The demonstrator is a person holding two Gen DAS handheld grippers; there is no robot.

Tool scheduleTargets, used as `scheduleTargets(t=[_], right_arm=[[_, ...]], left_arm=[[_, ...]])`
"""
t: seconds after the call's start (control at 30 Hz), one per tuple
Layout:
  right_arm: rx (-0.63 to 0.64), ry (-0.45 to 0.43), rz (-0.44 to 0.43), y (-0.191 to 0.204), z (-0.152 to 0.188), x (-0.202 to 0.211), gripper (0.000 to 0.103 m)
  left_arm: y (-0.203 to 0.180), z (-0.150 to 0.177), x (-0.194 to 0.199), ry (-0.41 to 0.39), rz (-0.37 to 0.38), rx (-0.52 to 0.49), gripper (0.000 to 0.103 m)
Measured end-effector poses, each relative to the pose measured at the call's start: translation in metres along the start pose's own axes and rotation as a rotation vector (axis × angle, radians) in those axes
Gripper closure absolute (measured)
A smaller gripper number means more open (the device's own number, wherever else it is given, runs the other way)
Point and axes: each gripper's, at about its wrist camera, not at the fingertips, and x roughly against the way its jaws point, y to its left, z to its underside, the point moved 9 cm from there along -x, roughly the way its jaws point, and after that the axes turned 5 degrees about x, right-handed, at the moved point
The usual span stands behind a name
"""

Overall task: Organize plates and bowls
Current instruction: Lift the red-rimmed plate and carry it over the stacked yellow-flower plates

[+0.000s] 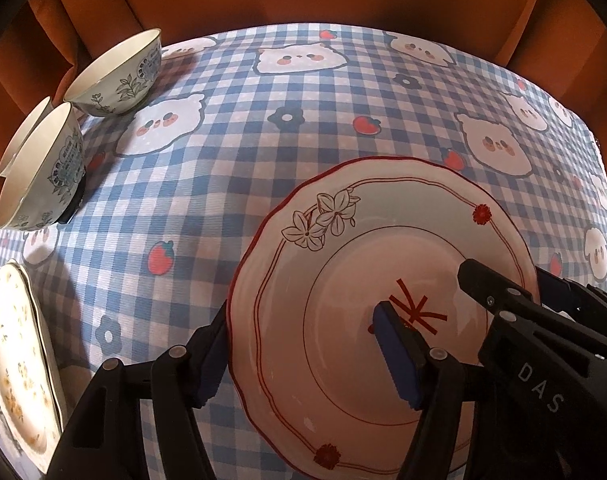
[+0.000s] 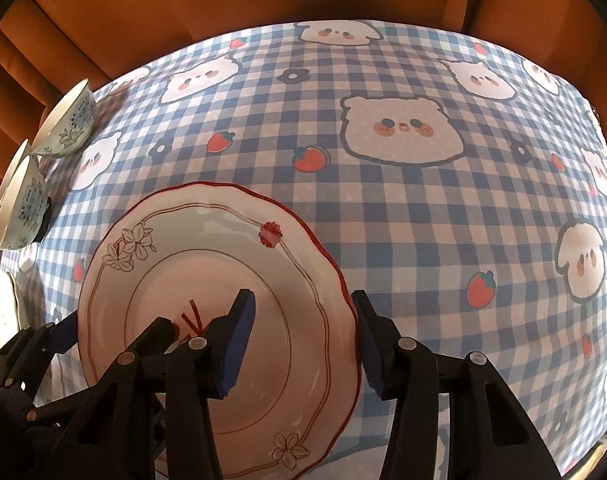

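both grippers straddle opposite rims of the red-trimmed plate (image 1: pixel 383 308) on the checked tablecloth (image 1: pixel 231 168): left gripper (image 1: pixel 303 360) and right gripper (image 2: pixel 303 344), jaws apart, not yet clamped. judged early: plate not stacked, bowls (image 1: pixel 115 76) loose at far left, floral plates (image 1: pixel 15 360) at the left edge. bowl count unclear, one bowl largely hidden; the plate's underside contact is unseen.
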Motion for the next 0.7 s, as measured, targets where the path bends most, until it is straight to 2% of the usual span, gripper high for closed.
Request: scheduleTargets(t=[0.37, 0.7], right_arm=[[-0.006, -0.012, 0.014, 0.007, 0.004, 0.014, 0.051], [-0.026, -0.077, 0.048, 0.036, 0.011, 0.050, 0.051]], left_arm=[[0.009, 0.005, 0.016, -0.006, 0.024, 0.008, 0.034], [0.040, 0.008, 0.052, -0.070, 0.065, -0.011, 0.035]])
